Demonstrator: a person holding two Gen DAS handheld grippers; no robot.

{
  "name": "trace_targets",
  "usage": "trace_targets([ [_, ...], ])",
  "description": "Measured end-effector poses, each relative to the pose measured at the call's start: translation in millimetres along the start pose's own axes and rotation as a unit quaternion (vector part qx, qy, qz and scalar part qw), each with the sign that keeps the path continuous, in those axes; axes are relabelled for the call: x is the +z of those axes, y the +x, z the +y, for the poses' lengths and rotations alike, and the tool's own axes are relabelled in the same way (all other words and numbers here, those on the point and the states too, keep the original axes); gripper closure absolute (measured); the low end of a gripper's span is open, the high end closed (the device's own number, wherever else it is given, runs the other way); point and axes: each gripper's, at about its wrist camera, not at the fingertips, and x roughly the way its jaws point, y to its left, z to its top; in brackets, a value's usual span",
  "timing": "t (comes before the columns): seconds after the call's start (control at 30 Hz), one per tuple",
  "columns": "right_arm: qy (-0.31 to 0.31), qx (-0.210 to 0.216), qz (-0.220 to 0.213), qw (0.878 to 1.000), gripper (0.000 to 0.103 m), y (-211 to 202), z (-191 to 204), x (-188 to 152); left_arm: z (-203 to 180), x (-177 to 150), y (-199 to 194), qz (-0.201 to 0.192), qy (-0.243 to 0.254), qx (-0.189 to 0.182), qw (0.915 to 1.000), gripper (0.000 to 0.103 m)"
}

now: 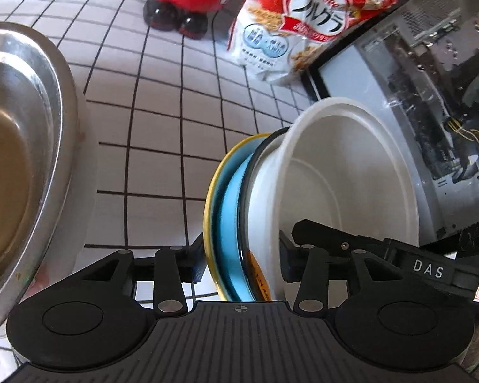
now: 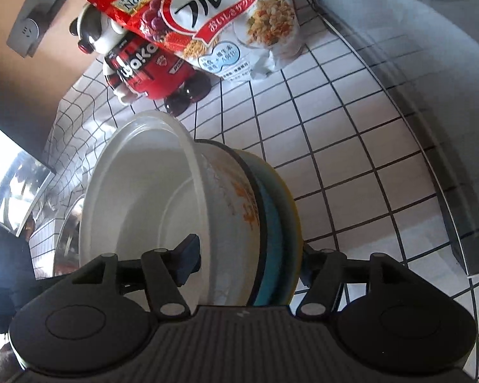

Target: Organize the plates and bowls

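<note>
Bottom centre of both views, left gripper (image 1: 241,260) and right gripper (image 2: 250,263) are straddling the nested stack (image 1: 303,198), pads looking clear (released); stack is risking tipping.

A stack of dishes (image 1: 303,191), a white bowl nested on blue and yellow plates, fills the middle of a white tiled counter (image 1: 163,146). A large metal bowl (image 1: 19,146) blocks the counter to the stack's left. A computer case (image 1: 431,95) walls off its right. Behind, a cereal bag (image 1: 303,25) and a red figurine (image 1: 188,0) stand in the way. Bare tiles lie open between the metal bowl and the stack.
</note>
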Motion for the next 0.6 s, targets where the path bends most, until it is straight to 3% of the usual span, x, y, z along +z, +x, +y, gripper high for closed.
trace_targets([
  [0.2, -0.033, -0.030, -0.031, 0.999, 0.041, -10, 10, -9, -5, -5, -10, -0.014, 0.046, -0.002, 0.9988, 0.051],
  [0.47, 0.026, -0.058, -0.050, 0.997, 0.041, -6, 10, -11, 9, 1, -10, 0.001, 0.047, -0.051, 0.9976, 0.045],
  [0.6, 0.059, -0.074, -0.057, 0.994, 0.041, -7, 9, -13, 9, 1, -10, 0.017, 0.058, -0.056, 0.9966, 0.042],
])
